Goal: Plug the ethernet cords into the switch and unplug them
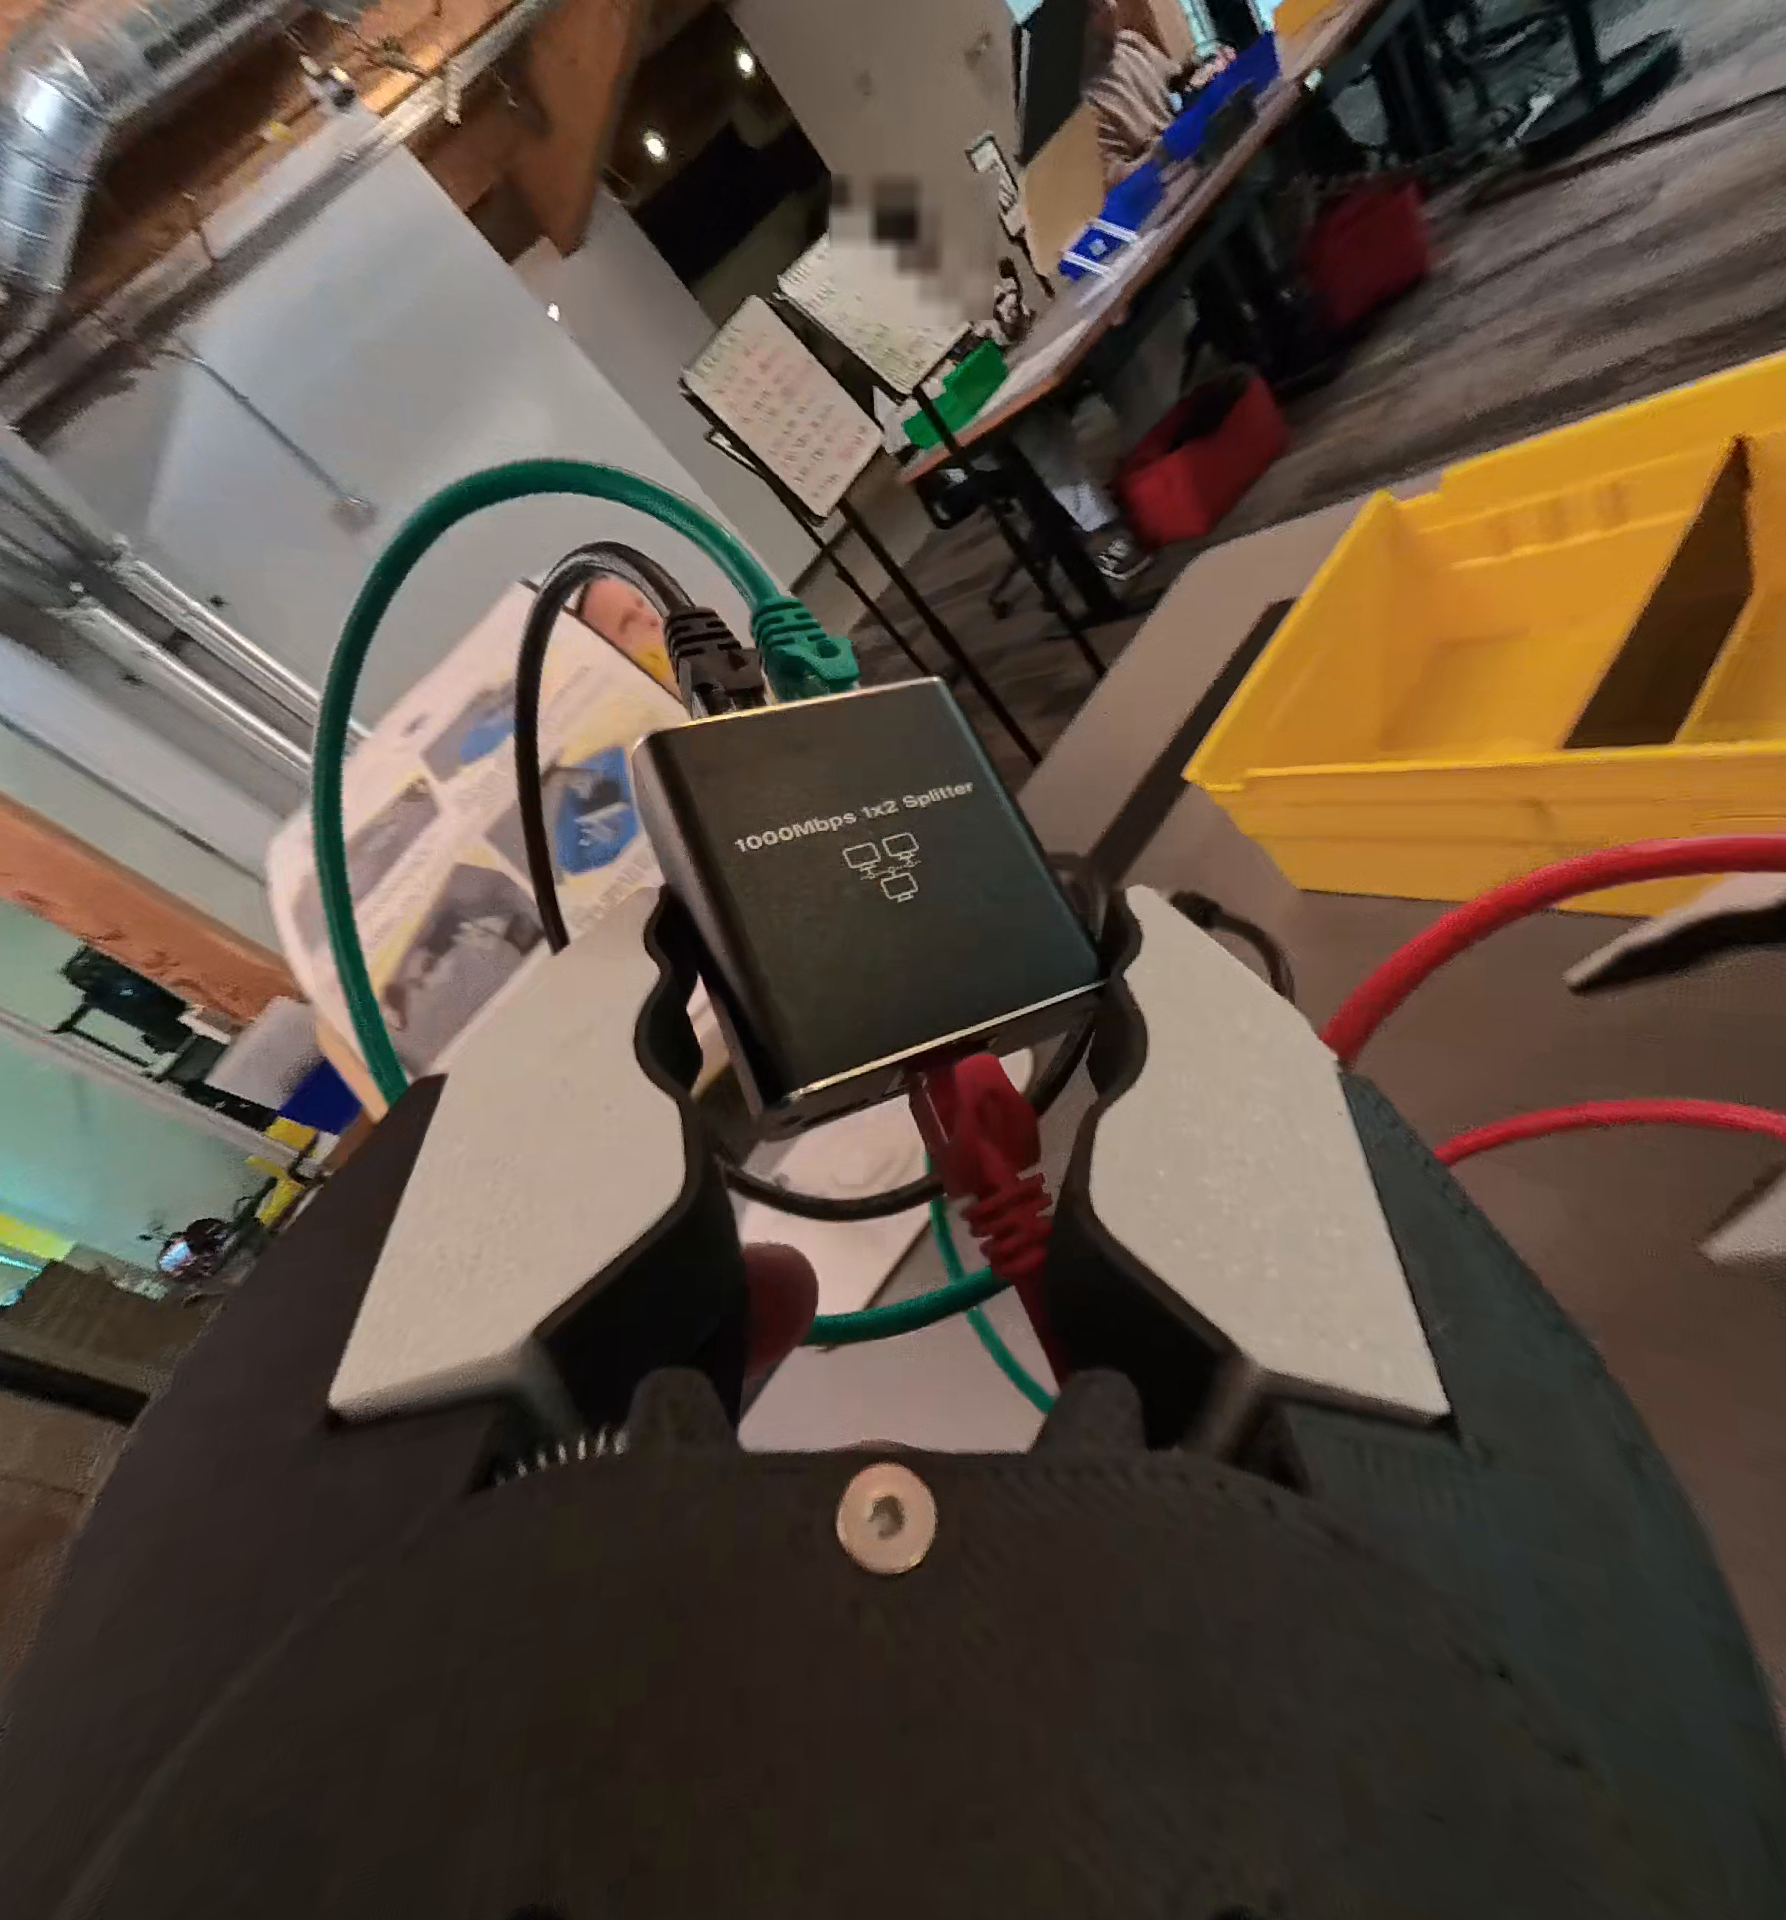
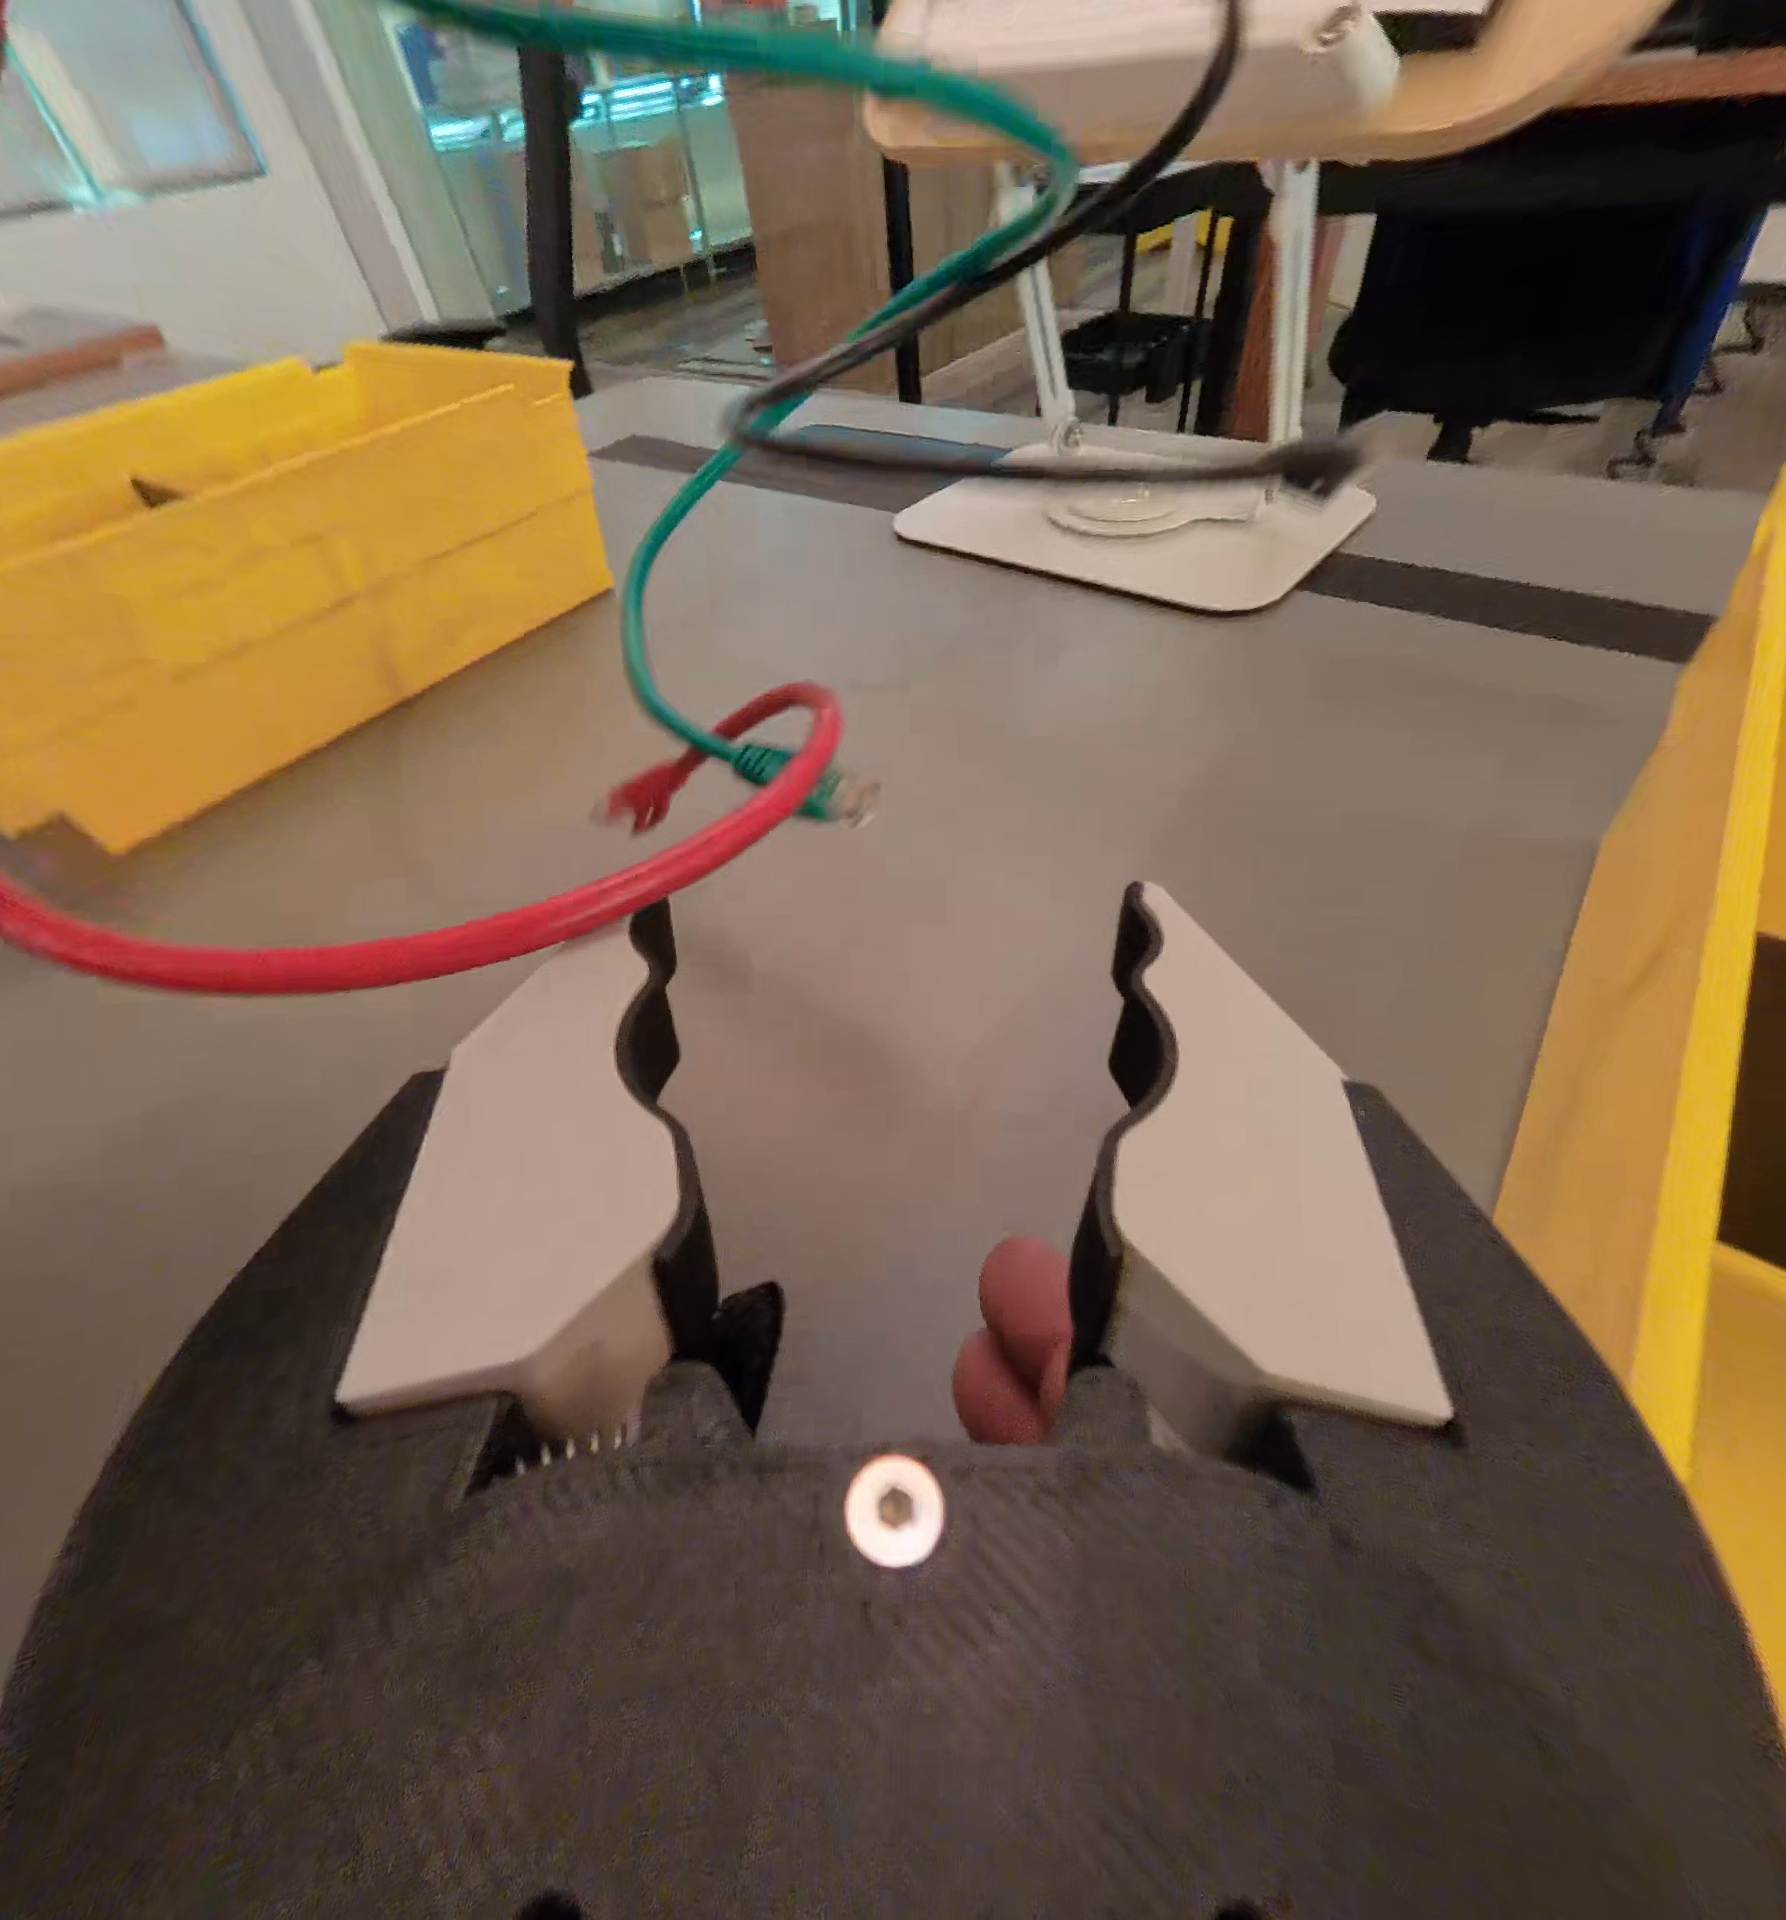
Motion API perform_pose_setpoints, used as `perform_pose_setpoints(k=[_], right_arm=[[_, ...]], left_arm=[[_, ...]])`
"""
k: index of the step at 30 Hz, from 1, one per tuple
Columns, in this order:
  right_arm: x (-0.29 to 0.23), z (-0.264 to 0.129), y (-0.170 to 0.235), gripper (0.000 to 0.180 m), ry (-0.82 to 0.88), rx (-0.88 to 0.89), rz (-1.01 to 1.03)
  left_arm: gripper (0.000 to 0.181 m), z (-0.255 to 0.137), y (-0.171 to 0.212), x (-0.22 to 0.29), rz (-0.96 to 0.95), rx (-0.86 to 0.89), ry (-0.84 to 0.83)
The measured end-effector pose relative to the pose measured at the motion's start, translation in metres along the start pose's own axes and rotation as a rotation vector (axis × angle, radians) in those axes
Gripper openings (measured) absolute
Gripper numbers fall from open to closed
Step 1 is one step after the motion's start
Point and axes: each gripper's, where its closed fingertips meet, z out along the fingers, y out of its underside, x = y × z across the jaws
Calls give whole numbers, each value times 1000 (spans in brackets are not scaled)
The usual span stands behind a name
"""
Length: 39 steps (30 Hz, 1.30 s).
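A small black switch (image 1: 868, 894), tilted, carries black (image 1: 707, 655), green (image 1: 801, 649) and apparently red (image 1: 982, 1143) cords plugged in.

Left gripper (image 1: 894, 935) clamps black switch (image 1: 868, 894); green cord (image 1: 349, 727) and black cord (image 1: 530, 727) plugged ahead, red cord (image 1: 993, 1174) behind.

The left gripper (image 1: 894, 945) is tilted upward, its jaws closed on the switch (image 1: 868, 894). The right gripper (image 2: 894, 935) points level and forward, jaws spread wide, holding nothing.
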Motion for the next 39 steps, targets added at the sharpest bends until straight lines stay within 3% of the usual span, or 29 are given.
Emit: perform_pose_setpoints(k=[3, 12, 17, 21, 26, 29, 34, 39], right_arm=[[14, 0, -2, 87, 40, 17, 7], [15, -12, -32, 65, 5, 160, 76], [-23, -24, -69, 44, -251, 321, 192], [-41, -18, -80, 44, -378, 314, 232], [-78, -16, -89, 45, -756, 243, 421], [-97, -7, -74, 26, -841, 134, 356], [-92, 4, -68, 24, -789, 112, 379], [-63, 14, -74, 24, -608, 191, 533]], left_arm=[[73, 0, 19, 22, -33, -29, 55], [74, -25, 61, 71, -75, -31, 162], [74, -31, 77, 100, -95, -21, 251], [74, -39, 67, 119, -75, 81, 364], [74, -44, 59, 137, -59, 140, 503], [74, -44, 59, 147, -12, 132, 562], [72, -32, 73, 144, 12, 46, 506], [110, -14, 84, 122, 60, -142, 336]])
